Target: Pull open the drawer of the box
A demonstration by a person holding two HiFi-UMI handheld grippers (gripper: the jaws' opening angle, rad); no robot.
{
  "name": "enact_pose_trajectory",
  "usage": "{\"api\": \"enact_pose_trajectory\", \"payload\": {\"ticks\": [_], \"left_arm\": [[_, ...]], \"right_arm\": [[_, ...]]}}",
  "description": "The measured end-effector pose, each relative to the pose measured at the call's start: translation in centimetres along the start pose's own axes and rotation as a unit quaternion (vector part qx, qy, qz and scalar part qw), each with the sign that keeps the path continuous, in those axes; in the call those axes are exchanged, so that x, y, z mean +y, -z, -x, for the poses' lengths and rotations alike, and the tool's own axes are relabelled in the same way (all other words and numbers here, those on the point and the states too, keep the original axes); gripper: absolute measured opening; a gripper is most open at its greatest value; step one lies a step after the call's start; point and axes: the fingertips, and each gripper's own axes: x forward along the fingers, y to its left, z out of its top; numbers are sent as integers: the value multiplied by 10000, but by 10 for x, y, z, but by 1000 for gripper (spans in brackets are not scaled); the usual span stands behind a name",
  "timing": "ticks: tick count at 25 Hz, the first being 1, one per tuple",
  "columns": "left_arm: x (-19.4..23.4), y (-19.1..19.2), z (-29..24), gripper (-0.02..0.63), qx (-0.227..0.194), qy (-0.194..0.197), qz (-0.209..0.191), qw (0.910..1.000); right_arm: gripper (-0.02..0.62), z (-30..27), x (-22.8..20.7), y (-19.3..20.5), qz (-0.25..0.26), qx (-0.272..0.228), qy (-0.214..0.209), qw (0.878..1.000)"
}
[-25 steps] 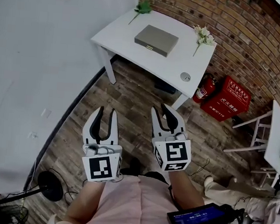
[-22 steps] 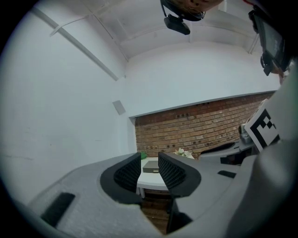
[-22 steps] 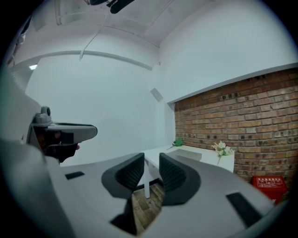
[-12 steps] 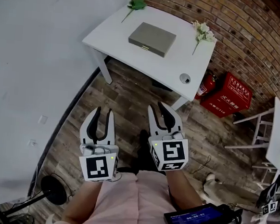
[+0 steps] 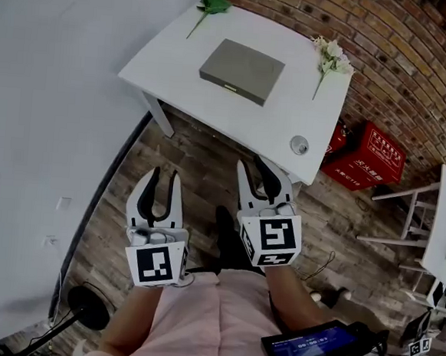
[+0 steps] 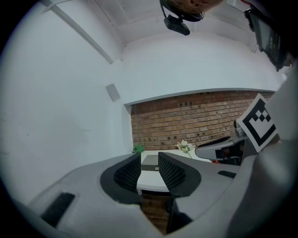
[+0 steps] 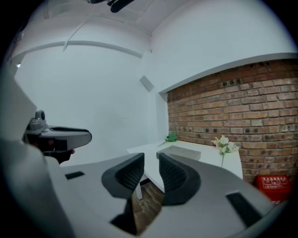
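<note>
We have closed in on the desk (image 5: 178, 70) — the box (image 5: 242, 61) lies nearer now, its drawer (image 5: 228, 87) apparently shut. Left gripper (image 5: 166, 178) and right gripper (image 5: 251, 168) hang short of the desk's edge, jaws partly apart and empty — reaching comes next.

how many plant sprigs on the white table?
2. A green leafy sprig at the white table's far corner by the white wall; a white-flowered sprig at its far right side by the brick wall. The whole tabletop shows, so none looks hidden.
</note>
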Motion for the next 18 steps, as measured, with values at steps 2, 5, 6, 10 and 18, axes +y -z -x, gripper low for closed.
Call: {"api": "enact_pose_trajectory", "payload": {"ticks": [2,5,6,10,18], "left_arm": [[3,0,-22,124,45,61,1,10000],[10,4,-52,124,175,118,16,9998],[11,4,-62,124,175,142,54,9997],[14,6,-102,124,249,197,81,9995],[16,-1,-170,124,206,147,-42,9997]], "right_arm": [[103,-20,-10,-1,-19,82,33,10000],[103,-48,-22,1,-52,211,50,9998],[103,-57,-26,2,-61,260,47,9996],[101,-86,-44,6,-79,422,42,9991],[101,-140,-82,2,-115,480,-47,9988]]}}
